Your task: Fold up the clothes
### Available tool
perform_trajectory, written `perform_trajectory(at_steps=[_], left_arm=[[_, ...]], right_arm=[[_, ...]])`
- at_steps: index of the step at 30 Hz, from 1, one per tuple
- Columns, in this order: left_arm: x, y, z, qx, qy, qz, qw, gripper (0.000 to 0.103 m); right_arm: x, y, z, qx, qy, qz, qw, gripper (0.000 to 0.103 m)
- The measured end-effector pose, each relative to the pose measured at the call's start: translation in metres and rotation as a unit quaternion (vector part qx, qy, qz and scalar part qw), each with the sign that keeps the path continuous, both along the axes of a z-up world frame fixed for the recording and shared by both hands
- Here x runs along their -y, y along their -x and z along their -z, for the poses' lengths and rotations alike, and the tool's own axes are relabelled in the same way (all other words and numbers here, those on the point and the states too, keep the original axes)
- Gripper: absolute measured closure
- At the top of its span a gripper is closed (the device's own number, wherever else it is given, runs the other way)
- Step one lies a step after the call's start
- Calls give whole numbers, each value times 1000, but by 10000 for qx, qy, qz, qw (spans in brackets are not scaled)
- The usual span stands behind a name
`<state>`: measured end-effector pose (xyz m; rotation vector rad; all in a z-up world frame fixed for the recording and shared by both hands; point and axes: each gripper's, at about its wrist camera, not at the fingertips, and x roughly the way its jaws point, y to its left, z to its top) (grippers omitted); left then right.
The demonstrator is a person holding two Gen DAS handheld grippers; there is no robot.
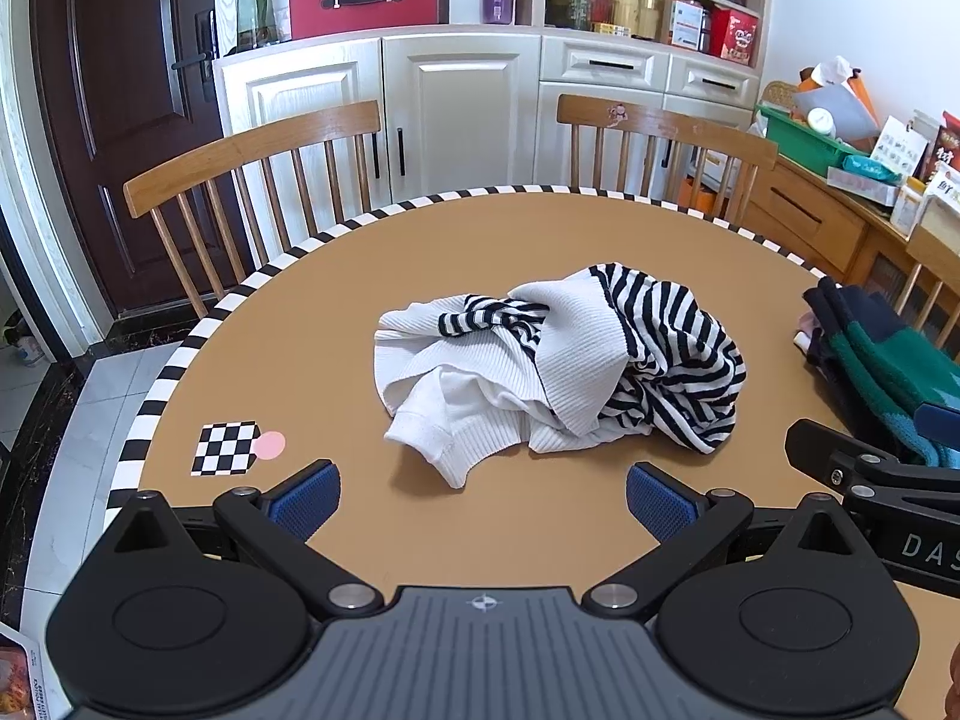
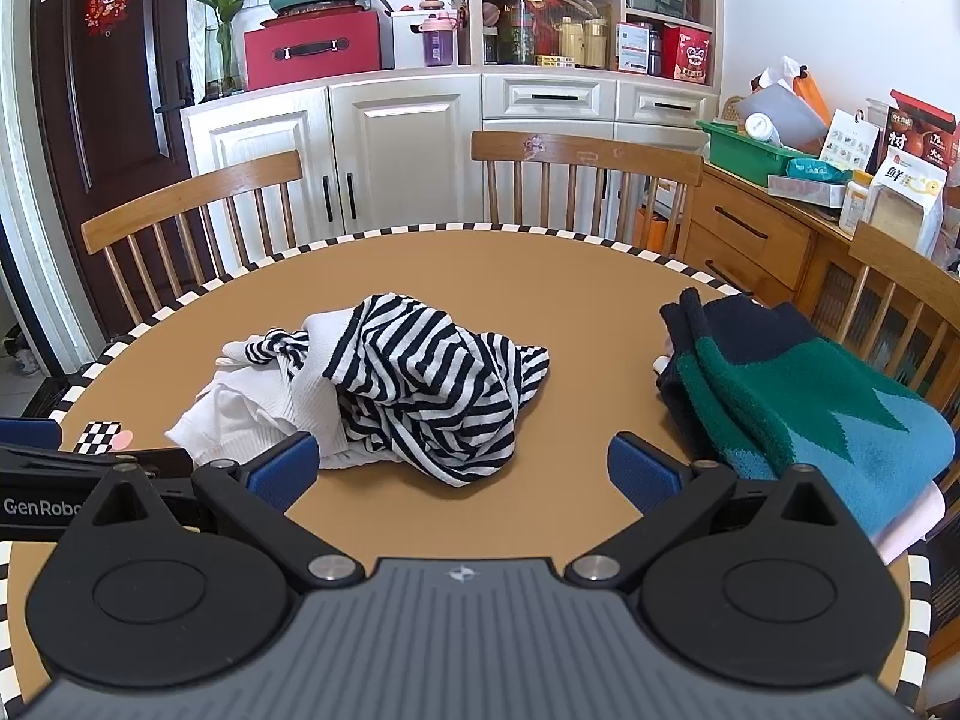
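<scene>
Above the table [image 1: 336, 360], left tongs [image 1: 483, 501] spread wide, empty; right tongs [image 2: 462, 471] likewise, near crumpled striped top [image 2: 420, 384]

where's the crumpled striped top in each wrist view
Left wrist: the crumpled striped top lies at picture centre, beyond the open left gripper.
Right wrist: left of centre, just beyond the open right gripper.
Shared landmark: the checkerboard tag sits left of it in both.
</scene>
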<state>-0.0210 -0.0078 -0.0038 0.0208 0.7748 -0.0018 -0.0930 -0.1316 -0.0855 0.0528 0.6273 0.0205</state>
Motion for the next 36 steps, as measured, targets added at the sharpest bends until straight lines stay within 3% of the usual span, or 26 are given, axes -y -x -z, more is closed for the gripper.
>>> perform_trajectory(at_steps=[21, 27, 29, 31, 32, 36], left_arm=[[-2, -12, 18, -258, -52, -88, 9996, 0], [-7, -36, 36, -140, -141, 59, 9998, 2], [-9, -48, 41, 63, -127, 151, 9998, 8], [-8, -67, 49, 77, -152, 258, 9995, 30], [-6, -77, 54, 31, -177, 352, 9992, 34], [8, -110, 78, -160, -595, 739, 9954, 36]], right_arm=[[9, -13, 14, -212, -120, -20, 9997, 0], [15, -35, 22, 191, 125, -90, 9997, 1], [13, -49, 27, 308, 276, -259, 9988, 16], [9, -72, 35, 128, 417, -375, 9983, 31], [7, -84, 40, 28, 470, -420, 9980, 36], [-4, -123, 58, -432, 504, -765, 9949, 40]])
